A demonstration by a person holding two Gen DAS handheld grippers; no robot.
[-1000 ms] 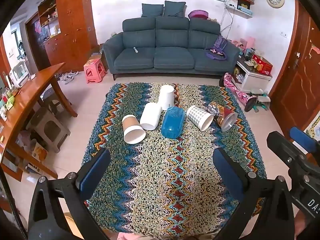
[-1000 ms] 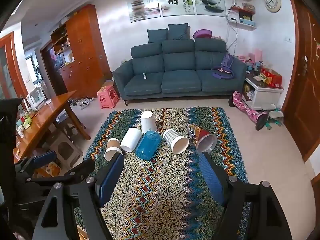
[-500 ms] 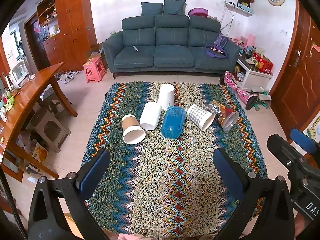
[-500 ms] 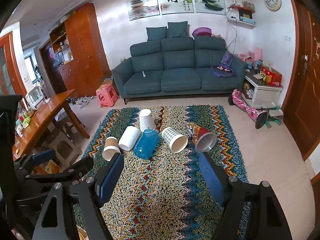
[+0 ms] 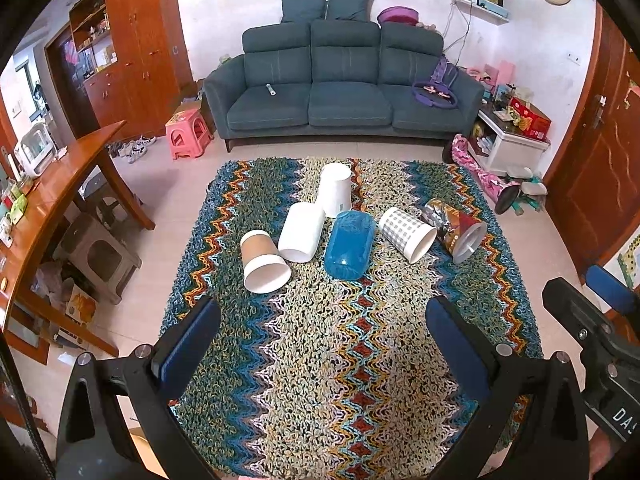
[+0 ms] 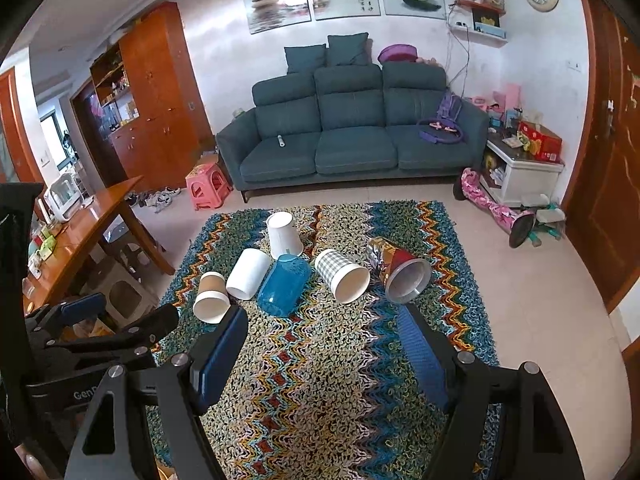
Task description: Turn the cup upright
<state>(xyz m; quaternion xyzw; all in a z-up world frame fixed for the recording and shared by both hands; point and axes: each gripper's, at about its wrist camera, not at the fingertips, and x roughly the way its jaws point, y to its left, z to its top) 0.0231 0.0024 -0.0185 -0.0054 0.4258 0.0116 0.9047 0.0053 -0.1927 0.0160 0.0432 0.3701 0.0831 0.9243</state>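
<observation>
Both my claws, left and right, gape wide, empty. Cups lie crowded at 12 o'clock on the rug; I risk knocking neighbours rolling.

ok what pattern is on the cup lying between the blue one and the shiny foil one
A grey and white check on the checked cup, its inside plain white. It shows best in the right wrist view.

Left hand-held gripper held out level, its two blue-padded fingers spread wide with nothing between them. Right hand-held gripper just beside it, equally spread and empty.
</observation>
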